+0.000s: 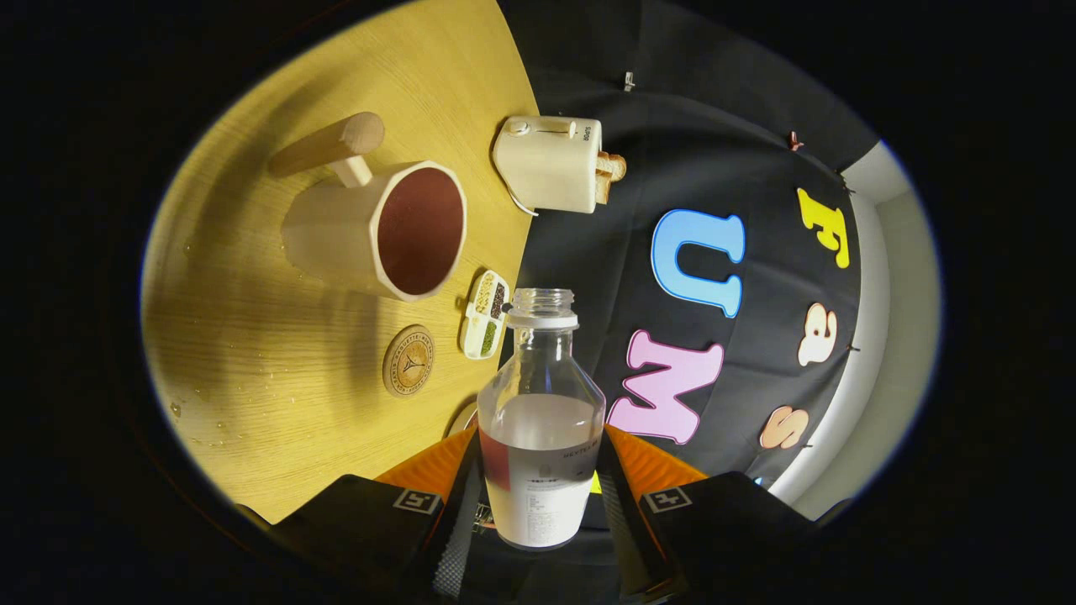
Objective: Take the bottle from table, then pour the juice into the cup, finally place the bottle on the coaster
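So, gripper (pixel 540 470) clamped on the bottle (pixel 540 420) from both sides, cap off, cloudy liquid inside. Beyond the fingers: cup (pixel 378 231) with wooden handle (dark inside), round coaster (pixel 408 360) nearer, small divided tray (pixel 486 313) beside it, toaster (pixel 551 164) farther back on the wooden table (pixel 252 353).

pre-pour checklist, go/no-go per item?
1. Gripper shut on bottle, both fingers pressing its sides: ok.
2. Bottle cap off, neck open: ok.
3. Liquid left in bottle, about half: ok.
4. Cup mouth unobstructed: ok. Inside looks dark; whether it already holds liquid: cannot tell.
5. Bottle neck over cup: not ok, the cup lies beyond and to one side.
6. Coaster bare for the later placement: ok.
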The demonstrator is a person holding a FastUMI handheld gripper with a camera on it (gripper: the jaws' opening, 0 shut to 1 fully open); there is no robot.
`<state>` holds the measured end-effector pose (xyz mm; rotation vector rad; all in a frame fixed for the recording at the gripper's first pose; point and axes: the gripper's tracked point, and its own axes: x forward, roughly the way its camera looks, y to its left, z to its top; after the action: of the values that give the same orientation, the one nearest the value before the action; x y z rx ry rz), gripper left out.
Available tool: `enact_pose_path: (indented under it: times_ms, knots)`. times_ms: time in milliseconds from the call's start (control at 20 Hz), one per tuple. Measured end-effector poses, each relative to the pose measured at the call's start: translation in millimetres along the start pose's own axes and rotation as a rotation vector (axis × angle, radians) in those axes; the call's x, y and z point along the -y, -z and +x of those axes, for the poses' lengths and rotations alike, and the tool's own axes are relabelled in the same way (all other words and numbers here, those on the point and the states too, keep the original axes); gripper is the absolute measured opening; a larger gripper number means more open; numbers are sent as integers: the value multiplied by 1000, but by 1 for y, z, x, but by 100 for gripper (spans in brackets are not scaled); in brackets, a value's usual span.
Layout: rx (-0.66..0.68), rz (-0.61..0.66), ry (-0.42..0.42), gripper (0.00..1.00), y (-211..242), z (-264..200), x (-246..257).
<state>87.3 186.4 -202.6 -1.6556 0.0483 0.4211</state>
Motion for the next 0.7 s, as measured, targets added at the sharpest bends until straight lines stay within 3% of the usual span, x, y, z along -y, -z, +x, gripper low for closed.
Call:
enact_pose_path:
  times_ms: [700]
  knots:
    - [23,-73,12,72,-7,4,6]
